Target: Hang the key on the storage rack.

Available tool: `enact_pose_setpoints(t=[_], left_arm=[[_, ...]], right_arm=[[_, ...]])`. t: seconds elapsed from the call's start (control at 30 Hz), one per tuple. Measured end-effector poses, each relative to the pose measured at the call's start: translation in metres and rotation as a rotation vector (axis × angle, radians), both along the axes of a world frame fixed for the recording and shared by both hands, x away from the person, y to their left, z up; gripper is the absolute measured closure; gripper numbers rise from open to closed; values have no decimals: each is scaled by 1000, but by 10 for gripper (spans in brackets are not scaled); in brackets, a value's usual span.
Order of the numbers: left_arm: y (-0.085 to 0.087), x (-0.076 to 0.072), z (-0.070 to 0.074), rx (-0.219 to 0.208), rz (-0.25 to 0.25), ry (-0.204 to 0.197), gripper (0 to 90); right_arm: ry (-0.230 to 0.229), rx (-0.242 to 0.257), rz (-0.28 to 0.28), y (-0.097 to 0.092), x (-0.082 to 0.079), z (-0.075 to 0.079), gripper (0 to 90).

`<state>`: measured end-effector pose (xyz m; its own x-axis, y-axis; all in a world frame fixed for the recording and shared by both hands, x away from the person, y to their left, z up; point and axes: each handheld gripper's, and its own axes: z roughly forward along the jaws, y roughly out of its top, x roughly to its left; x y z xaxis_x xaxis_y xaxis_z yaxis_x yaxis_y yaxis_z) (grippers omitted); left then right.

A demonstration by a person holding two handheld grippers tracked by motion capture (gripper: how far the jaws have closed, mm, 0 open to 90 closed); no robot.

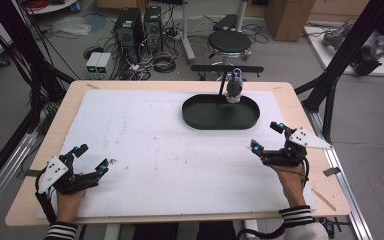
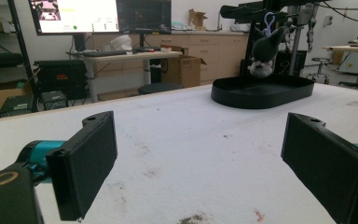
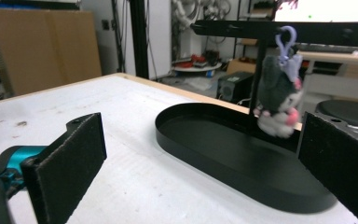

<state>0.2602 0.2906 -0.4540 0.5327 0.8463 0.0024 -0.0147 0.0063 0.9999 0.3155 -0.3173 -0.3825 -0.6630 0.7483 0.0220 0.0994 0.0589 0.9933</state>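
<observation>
Table (image 1: 290, 100) with a white mat (image 1: 170, 150) over most of its top, lightly stained. Black oval tray (image 1: 195, 116) sits on the mat at the far side, right of centre. A black stand (image 1: 223, 82) rises at the tray's far edge, with a crossbar on top. Small plush toy (image 1: 234, 89) hangs from the crossbar by a purple clip, dangling over the tray's far rim; dark grey head, white and pink lower part. It hangs free, not touching the tray floor.

Left gripper (image 1: 91, 161) rests at the near left corner of the mat, held in the left hand (image 1: 70, 197), jaws spread wide, nothing between them. Left gripper view: both black pads apart, bare mat between, tray (image 2: 261, 95) and toy (image 2: 265, 49) well ahead.

Right gripper (image 1: 267, 136) at the near right of the mat, held in the right hand (image 1: 291, 182), jaws also wide apart and empty. Right gripper view: tray (image 3: 205, 144) close ahead, toy (image 3: 279, 93) hanging from the bar above its far side, clip (image 3: 286, 39) looped over the bar.

Both grippers well apart from tray and toy. Striped sleeves at both wrists.
</observation>
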Motion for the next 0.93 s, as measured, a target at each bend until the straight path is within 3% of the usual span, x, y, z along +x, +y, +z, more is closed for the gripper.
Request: enact_pose_setpoints(t=[0.17,0.23,0.3,0.43,0.6,0.77,0.93], left_arm=[[0,0,0,-1,2,-1,109],[0,0,0,1,2,0,109],[0,0,0,-2,2,0,109],[0,0,0,-2,2,1,108],[0,0,0,-5,3,3,109],[0,-1,0,-1,4,-4,109],[0,-1,0,-4,4,-4,109]], right_arm=[[-51,51,-14,-9,-11,-15,3],[-111,66,-86,-14,-21,-29,3],[-110,77,-94,-15,-23,-34,3],[-100,87,-105,-18,-30,-58,3],[-75,79,-89,-18,-29,-70,4],[-95,35,-90,-14,-31,-71,4],[-89,42,-97,-14,-31,-71,4]])
